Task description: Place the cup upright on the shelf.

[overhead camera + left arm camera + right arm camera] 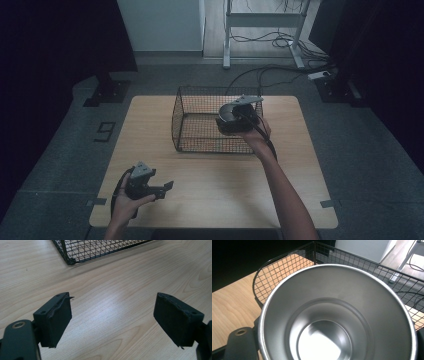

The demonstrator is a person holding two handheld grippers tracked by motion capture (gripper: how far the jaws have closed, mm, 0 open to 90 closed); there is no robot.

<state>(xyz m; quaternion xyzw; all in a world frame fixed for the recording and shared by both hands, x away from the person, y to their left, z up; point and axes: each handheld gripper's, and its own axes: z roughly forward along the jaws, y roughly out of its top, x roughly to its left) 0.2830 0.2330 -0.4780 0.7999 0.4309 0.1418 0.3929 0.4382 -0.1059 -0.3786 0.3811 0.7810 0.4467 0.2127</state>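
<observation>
Here the right hand-held gripper (pixel 231 120) pinches a steel cup (pixel 337 315) over the wire basket (pixel 200 131). Best lower it upright, clear of the mesh wall, before letting go. The left hand-held gripper (pixel 112 320) hovers spread, empty, above the surface (pixel 120 285).

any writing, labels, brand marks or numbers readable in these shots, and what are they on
"9": a dark mark shaped like this digit on the grey floor left of the table; it may just be tape.
No print shows on the steel cup, the wire basket, the left claw or the right claw.
Nothing else is legible; the background gear is too dark and small.
</observation>
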